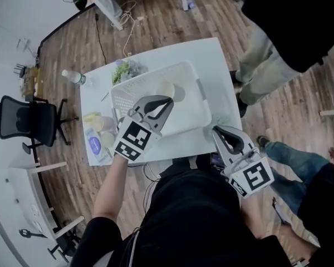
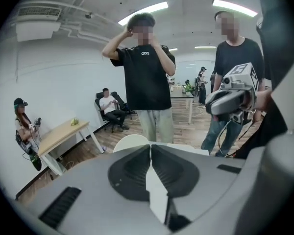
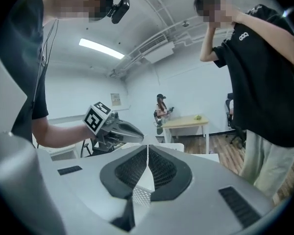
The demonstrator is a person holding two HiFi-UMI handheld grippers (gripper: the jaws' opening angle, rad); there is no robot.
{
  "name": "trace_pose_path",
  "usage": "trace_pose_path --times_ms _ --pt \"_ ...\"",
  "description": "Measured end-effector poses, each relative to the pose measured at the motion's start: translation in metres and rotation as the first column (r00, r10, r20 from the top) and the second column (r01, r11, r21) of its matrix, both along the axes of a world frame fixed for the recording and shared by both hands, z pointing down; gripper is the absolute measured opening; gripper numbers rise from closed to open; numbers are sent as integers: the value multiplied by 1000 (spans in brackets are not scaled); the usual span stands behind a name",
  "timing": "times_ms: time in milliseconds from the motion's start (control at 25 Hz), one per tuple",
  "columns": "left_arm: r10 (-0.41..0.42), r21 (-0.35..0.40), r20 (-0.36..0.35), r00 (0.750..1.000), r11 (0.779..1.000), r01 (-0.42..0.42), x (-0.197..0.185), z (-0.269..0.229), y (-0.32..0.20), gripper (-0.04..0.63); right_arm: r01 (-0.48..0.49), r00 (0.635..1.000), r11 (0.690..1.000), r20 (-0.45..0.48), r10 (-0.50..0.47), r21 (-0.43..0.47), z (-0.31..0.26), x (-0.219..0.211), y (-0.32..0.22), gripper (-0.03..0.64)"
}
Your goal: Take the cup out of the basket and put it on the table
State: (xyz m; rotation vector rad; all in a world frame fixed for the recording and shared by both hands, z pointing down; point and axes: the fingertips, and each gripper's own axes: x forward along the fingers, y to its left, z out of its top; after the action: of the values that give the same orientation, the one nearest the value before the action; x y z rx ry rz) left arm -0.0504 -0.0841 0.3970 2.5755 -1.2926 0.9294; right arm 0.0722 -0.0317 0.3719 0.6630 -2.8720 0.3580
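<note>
Head view: white rectangular worktop (image 1: 206, 60) on brown wood-plank floor (image 1: 72, 43), carrying a white perforated plastic basket (image 1: 156, 74).

Left gripper view: left tool (image 2: 150, 146) pinches the cream round cup (image 2: 130, 142), raised over the basket.

Right gripper view: right tool (image 3: 147, 147) pressed together, empty; pale wooden desk (image 3: 186, 123) against the far wall.

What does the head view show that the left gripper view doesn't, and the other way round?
Only the head view: the white table, the white basket on it, a bottle and a black office chair. Only the left gripper view: ceiling lights and a seated person far back. Both: the left gripper, shut on a cream cup, the right gripper, and a standing person in a black shirt.
</note>
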Motion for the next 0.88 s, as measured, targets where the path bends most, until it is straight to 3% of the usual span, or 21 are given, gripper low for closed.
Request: trace_pose_path --times_ms 200,360,440,600,720,880 --pt "-66 27 -11 998 997 67 -11 -22 34 18 76 996 992 -49 -72 104 -4 -43 5 28" --pt "-144 31 -15 990 989 144 -21 -32 61 18 182 976 962 -154 -152 205 -3 -76 18 31" --pt "-180 22 -20 983 983 181 -29 -34 75 18 239 955 942 -230 -185 237 2 -94 28 69" --pt "-242 -2 -17 970 970 242 -46 -34 98 18 350 907 876 -356 -227 333 16 -133 46 218" --pt "-261 -24 5 965 965 261 -47 -27 114 18 413 879 833 -399 -259 368 26 -156 63 241" --pt "-261 -35 42 964 964 263 -48 -22 126 18 456 858 800 -431 -279 390 31 -183 78 244"
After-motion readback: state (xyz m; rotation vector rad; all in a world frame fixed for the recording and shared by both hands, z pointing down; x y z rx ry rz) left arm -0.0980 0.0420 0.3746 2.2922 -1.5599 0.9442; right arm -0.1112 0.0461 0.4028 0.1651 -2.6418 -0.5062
